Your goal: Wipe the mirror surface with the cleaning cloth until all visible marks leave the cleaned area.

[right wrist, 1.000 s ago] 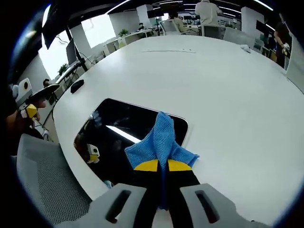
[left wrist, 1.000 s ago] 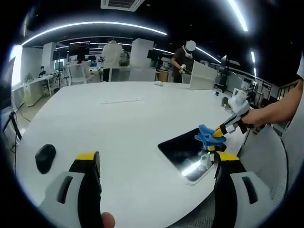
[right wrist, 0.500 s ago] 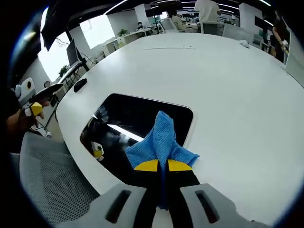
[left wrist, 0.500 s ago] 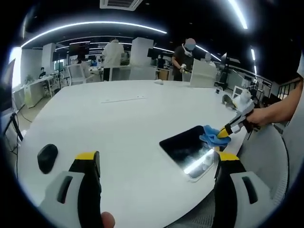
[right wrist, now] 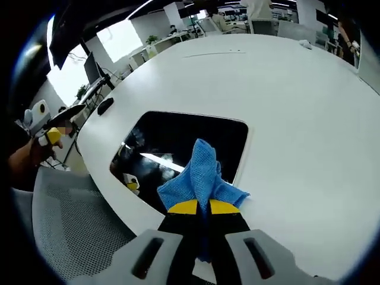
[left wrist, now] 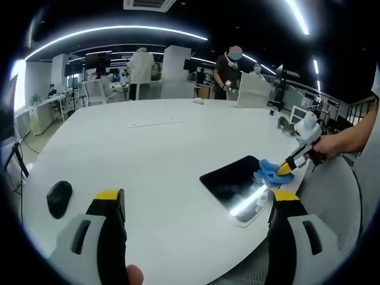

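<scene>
mirror (right wrist: 184,145) is lying flat near the edge of the white tabletop (right wrist: 297,107), its dark glass reflecting ceiling lights. right tongs (right wrist: 202,207) are clenching the blue cleaning cloth (right wrist: 202,178), pressing it onto the mirror's near corner. left tongs (left wrist: 196,199) are hanging released above the tabletop, jaws wide apart, a black mouse (left wrist: 57,196) sitting nearby.

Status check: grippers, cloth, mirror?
Right gripper shut on cloth, at mirror edge. Left gripper open, idle above table. Nothing in the way.
</scene>
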Demonstrator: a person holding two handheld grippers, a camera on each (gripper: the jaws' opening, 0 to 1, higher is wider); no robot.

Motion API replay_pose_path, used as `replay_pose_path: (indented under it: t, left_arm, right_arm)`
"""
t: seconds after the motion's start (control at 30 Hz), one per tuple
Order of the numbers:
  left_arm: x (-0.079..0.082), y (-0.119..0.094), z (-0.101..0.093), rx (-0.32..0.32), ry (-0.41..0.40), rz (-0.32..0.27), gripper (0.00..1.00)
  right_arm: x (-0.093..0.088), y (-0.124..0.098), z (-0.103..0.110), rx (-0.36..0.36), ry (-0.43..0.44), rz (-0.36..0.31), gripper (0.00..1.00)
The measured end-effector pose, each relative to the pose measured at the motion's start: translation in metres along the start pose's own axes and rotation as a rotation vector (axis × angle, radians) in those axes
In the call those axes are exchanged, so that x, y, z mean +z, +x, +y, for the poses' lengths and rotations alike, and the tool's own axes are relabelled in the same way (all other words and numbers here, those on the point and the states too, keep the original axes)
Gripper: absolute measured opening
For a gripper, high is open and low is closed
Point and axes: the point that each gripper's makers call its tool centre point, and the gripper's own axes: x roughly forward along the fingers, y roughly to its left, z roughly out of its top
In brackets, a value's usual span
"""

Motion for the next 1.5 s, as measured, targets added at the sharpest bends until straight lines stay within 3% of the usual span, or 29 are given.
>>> replay_pose_path:
  t: [0.57, 1.1, 1.5]
  left_arm:
    - [-0.005, 0.007, 0.003, -0.011, -0.003, 0.01, 0.99]
    - [-0.004, 0.004, -0.01, -0.006, -0.014, 0.006, 0.99]
    - [-0.007, 0.006, -0.004, -0.002, -0.029, -0.003, 0.99]
  right_arm:
    - [0.002, 0.005, 0.007, 0.006, -0.047, 0.007, 0.0]
    - [0.014, 0.022, 0.043, 0.037, -0.113, -0.003, 0.0]
    - [0.019, 0.032, 0.056, 0.06, -0.111, -0.011, 0.0]
